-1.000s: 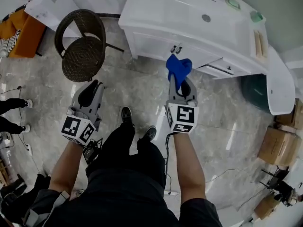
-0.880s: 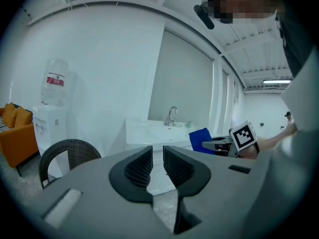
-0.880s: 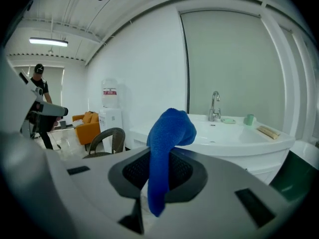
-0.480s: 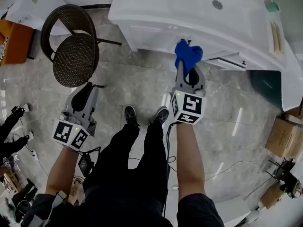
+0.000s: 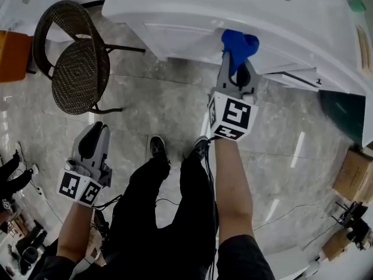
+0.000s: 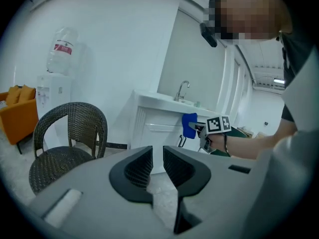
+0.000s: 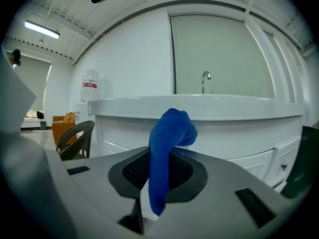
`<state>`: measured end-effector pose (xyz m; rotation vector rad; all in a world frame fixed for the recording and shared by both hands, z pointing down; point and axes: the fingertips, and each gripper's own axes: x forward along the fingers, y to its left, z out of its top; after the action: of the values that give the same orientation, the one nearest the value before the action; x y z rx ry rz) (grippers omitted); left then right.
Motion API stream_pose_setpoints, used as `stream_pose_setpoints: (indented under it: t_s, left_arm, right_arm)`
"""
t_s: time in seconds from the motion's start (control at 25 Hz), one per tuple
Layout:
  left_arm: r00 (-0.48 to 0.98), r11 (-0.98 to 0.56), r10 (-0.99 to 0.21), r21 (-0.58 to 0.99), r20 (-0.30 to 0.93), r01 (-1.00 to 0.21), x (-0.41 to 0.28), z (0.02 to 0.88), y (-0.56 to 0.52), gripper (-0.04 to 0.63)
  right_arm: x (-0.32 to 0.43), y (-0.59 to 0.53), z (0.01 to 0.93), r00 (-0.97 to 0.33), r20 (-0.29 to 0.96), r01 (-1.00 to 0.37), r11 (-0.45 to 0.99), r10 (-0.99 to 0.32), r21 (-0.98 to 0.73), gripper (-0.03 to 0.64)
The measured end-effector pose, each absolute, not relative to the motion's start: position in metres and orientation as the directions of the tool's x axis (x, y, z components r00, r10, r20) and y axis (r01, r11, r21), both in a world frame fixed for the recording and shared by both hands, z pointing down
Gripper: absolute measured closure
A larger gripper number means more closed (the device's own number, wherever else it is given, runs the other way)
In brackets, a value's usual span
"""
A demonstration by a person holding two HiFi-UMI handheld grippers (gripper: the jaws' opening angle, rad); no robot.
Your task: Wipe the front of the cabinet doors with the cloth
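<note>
left gripper [image 5: 95, 130] low, jaws narrowly apart | right gripper [image 5: 236, 69] extended forward, clamping cloth [image 5: 239, 42]

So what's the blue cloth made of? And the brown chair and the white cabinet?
The cloth looks like soft microfibre or terry: fuzzy nap, limp fold. The chair looks like woven wicker or plastic rattan: criss-cross weave. The cabinet looks like painted wood or board, smooth and slightly glossy; can't tell which.
</note>
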<state>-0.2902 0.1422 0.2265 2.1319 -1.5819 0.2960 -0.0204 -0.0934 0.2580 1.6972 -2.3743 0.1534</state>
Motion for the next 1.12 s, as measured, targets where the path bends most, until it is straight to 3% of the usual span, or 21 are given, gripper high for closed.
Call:
stream_pose_setpoints:
  t_s: [0.24,0.48,0.8,1.12]
  left_arm:
    - [0.306,-0.217,-0.816,0.231,0.491,-0.948,-0.301,0.247,0.151,0.528]
    - [0.263,-0.183,-0.835,0.206,0.484,-0.961,-0.329,0.25,0.145,0.528]
    - [0.296,-0.21,-0.819,0.223,0.491,-0.952,-0.304,0.281,0.126,0.528]
    - [0.396,-0.309,-0.786,0.253,0.475,-0.917,-0.243,0.295,0.104,0.528]
  right_arm:
    - [-0.18,-0.085,0.292,-0.629,0.189,-0.77,0.638,-0.754,-0.015,0.561]
    - [-0.27,-0.086,0.333,-0.75,0.204,-0.641,0.768,-0.629,0.014,0.561]
    - [-0.199,-0.127,0.359,-0.644,0.211,-0.751,0.661,-0.736,0.014,0.561]
    - [-0.057,-0.141,0.357,-0.48,0.2,-0.865,0.499,-0.854,0.054,0.561]
